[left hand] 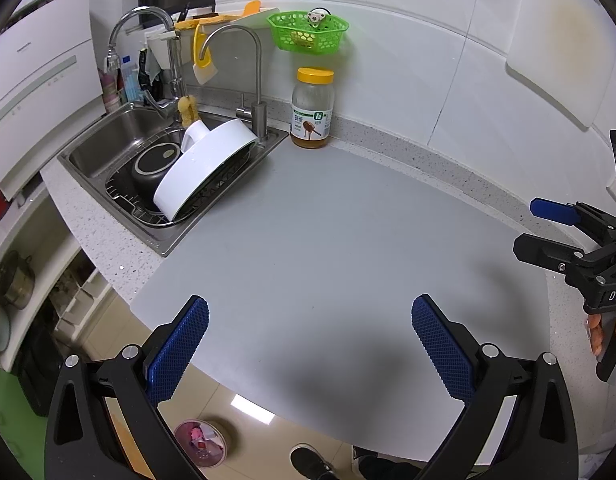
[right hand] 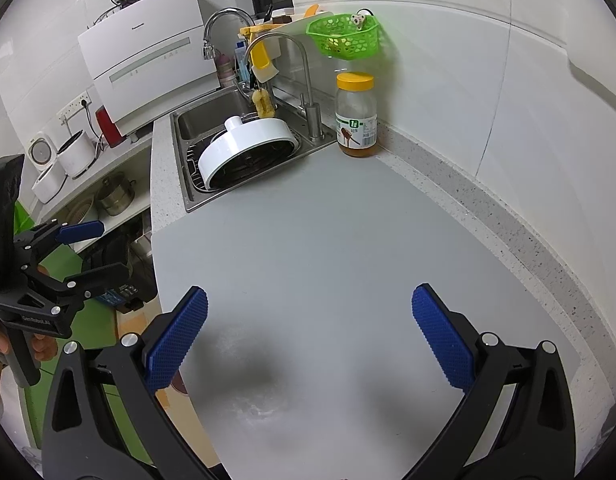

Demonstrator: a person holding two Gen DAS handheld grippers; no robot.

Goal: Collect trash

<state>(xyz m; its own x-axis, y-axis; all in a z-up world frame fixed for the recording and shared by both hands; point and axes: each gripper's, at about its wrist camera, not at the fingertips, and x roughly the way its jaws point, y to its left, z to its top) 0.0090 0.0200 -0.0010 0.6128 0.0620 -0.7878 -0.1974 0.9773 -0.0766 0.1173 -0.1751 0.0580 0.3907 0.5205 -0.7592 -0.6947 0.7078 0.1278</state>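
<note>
Both hand-held grippers are held over the grey surface (left hand: 328, 240) with jaws spread apart and nothing between them: the left hand-held gripper (left hand: 310, 344) at the bottom of the left wrist view, the right hand-held gripper (right hand: 310, 342) at the bottom of the right wrist view. No loose trash is seen on the surface in either view. A bin (left hand: 202, 442) with pink contents is seen on the floor at the lower left of the left wrist view, below the surface edge; whether it holds the collected trash cannot be confirmed. A jar (left hand: 313, 108) with a yellow lid stands upright at the upper centre, against the wall and just beside the sink (left hand: 108, 148). The sink, at the upper left, holds a tilted white pot (left hand: 206, 168); a green basket (left hand: 308, 32) hangs on the wall above the jar. The step in hand is judged to be either a search for remaining trash or the close of the task, as the surface appears cleared. For any next move, a remaining item would first have to be located; none is identified here.
</note>
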